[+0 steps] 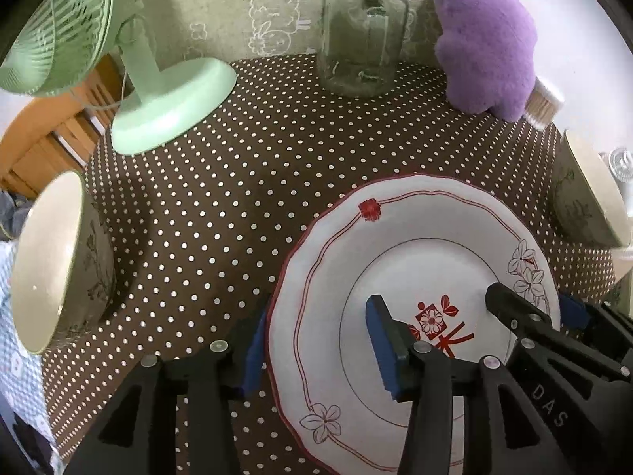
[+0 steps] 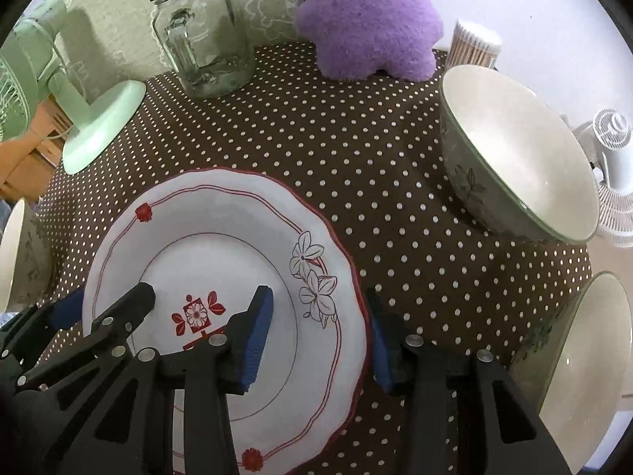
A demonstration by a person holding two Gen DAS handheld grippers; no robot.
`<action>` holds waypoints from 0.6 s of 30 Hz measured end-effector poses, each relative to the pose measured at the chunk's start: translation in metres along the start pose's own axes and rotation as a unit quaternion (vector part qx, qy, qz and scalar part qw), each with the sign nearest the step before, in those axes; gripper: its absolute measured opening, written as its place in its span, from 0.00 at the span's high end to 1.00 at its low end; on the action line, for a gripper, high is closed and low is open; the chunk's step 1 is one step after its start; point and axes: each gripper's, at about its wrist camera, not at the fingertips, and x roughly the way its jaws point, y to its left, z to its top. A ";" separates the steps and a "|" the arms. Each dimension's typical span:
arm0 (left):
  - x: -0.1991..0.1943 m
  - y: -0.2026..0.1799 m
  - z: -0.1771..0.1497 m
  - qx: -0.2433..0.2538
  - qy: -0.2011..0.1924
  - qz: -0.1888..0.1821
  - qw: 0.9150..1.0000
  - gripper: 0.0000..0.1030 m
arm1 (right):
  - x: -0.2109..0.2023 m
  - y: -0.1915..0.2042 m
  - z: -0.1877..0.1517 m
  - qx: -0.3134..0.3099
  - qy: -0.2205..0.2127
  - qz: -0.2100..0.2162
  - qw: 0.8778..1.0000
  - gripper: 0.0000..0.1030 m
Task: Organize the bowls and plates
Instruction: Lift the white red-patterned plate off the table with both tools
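A white plate (image 1: 415, 245) (image 2: 221, 213) with a red scalloped edge and flower prints lies on the brown polka-dot tablecloth (image 1: 237, 198). My left gripper (image 1: 316, 352) straddles the plate's left rim. One blue pad stands outside the edge and the other over the well, so the jaws are apart. My right gripper (image 2: 318, 344) straddles the right rim the same way, open. Each gripper shows in the other's view: the right gripper (image 1: 534, 304) and the left gripper (image 2: 103, 301). Cream bowls with leaf prints stand around: a left bowl (image 1: 59, 261), a far right bowl (image 2: 522, 158) and a near right bowl (image 2: 585, 364).
At the back stand a mint-green fan (image 1: 170, 107), an empty glass jar (image 1: 364, 27) with a black lid, a purple plush cushion (image 1: 486, 35) and a tub of cotton swabs (image 2: 474, 43). A white fan (image 2: 613, 166) sits beyond the table's right edge.
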 end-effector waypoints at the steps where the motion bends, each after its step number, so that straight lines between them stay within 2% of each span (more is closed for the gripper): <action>1: -0.002 -0.001 -0.001 0.004 -0.002 0.002 1.000 0.53 | 0.000 0.000 -0.001 0.002 0.001 0.002 1.000 0.53; 7: -0.015 0.000 -0.012 -0.003 -0.002 0.006 1.000 0.53 | -0.011 0.003 -0.013 0.000 0.001 0.003 1.000 0.53; 18: -0.059 0.012 -0.041 -0.001 -0.006 -0.007 1.000 0.53 | -0.063 0.014 -0.049 0.009 -0.010 -0.012 1.000 0.53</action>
